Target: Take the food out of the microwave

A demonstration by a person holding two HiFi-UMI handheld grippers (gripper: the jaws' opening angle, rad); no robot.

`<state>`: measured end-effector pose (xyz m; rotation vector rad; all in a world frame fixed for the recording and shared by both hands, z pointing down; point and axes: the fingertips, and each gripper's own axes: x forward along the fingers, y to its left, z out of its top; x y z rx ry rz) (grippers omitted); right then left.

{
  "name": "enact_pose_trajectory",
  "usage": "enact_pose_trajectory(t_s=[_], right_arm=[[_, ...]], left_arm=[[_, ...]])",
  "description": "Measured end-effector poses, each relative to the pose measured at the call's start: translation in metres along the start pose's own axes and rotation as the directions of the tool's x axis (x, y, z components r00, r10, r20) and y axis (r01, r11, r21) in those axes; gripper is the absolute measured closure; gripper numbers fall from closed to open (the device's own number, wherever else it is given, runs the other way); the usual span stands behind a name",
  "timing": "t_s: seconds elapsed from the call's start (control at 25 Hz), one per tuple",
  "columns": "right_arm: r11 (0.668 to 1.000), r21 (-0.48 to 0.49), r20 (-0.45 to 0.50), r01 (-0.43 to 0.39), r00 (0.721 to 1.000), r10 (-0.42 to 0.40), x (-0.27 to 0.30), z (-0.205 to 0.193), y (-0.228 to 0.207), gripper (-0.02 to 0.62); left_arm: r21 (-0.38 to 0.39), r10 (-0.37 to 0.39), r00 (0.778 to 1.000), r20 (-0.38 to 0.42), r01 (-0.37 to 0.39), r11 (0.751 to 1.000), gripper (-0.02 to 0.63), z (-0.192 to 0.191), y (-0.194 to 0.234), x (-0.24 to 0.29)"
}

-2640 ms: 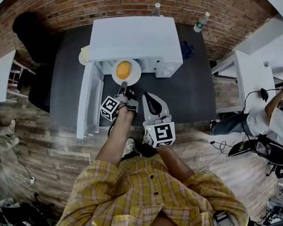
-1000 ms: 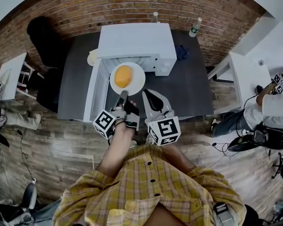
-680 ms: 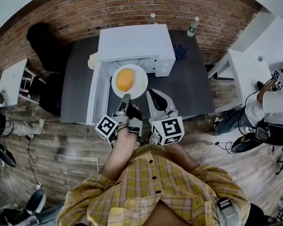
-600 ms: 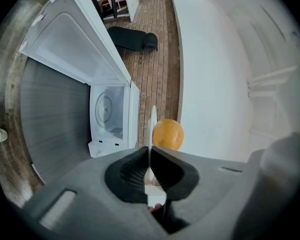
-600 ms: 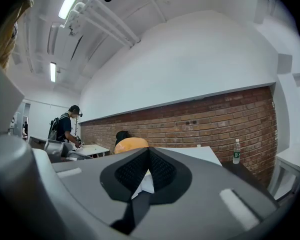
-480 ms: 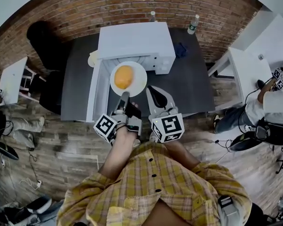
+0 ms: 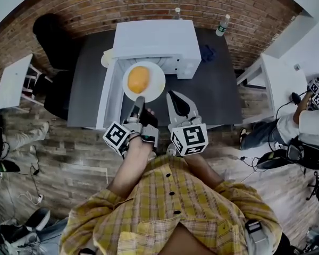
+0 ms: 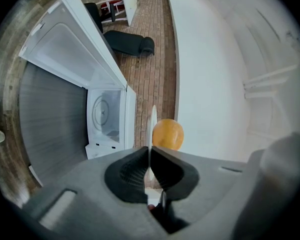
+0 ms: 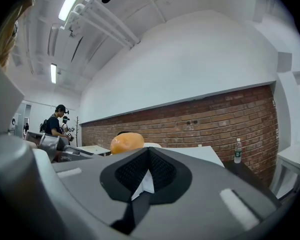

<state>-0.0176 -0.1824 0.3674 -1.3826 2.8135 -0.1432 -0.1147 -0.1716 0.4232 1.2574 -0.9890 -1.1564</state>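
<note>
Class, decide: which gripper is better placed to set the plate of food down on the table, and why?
Left. The left gripper is shut on the rim of the plate, which carries the food outside the microwave. The right gripper is shut on nothing.

Dark grey rectangular table (image 7: 218, 97), sparsely loaded.
A white boxy microwave (image 7: 154, 39) is set at its back edge, door swung open; a clear plastic bottle (image 7: 222, 24) and a crumpled dark blue cloth (image 7: 207, 52) are placed to its right.
</note>
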Motion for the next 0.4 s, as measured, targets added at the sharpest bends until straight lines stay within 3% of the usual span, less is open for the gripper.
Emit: enact_pose_trajectory(t_s=[0.4], right_arm=[[1.0,0.003,0.006,0.002,1.0,-0.002,-0.0031,-0.0018,-0.0044,0.592]], left_arm=[[-0.016,-0.032,0.999,-0.024,0.031,0.999,0.594,-0.0099,-0.001,0.0027]])
